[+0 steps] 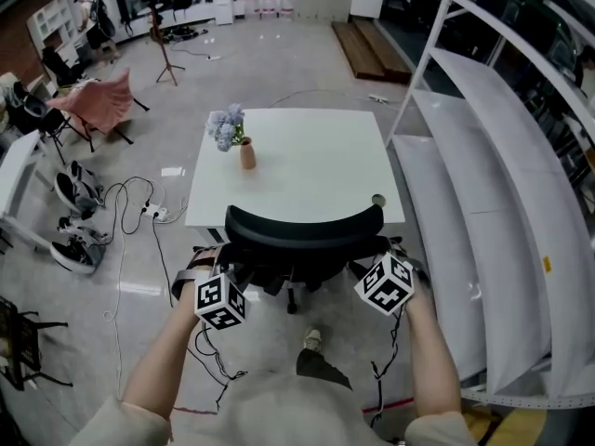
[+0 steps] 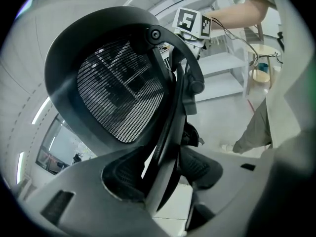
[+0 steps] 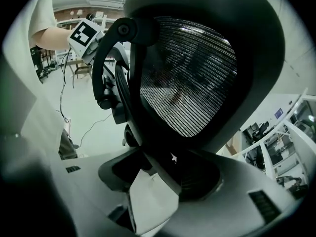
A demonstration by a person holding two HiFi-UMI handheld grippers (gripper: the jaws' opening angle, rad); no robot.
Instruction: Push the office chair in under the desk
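Our left tool (image 1: 229,269) and right tool (image 1: 372,260) had their jaws wide apart, not squeezing, with the back rim of the chair (image 1: 302,233) between them. The chair stood right at the white tabletop's (image 1: 311,151) near edge.

White desk (image 1: 307,156): flower vase (image 1: 246,153) near left edge, small round item (image 1: 377,199) at right front corner. Grey floor (image 1: 270,72): cables (image 1: 130,203), office chair (image 1: 302,230) at desk's near edge.

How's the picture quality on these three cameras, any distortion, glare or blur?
Head view: bright, even, sharp; lens bows the shelving; lights glint off the floor. Left gripper view: heavy fisheye, dark corners, office chair mesh crisp, nearby jaws soft. Right gripper view: same, mesh backlit.
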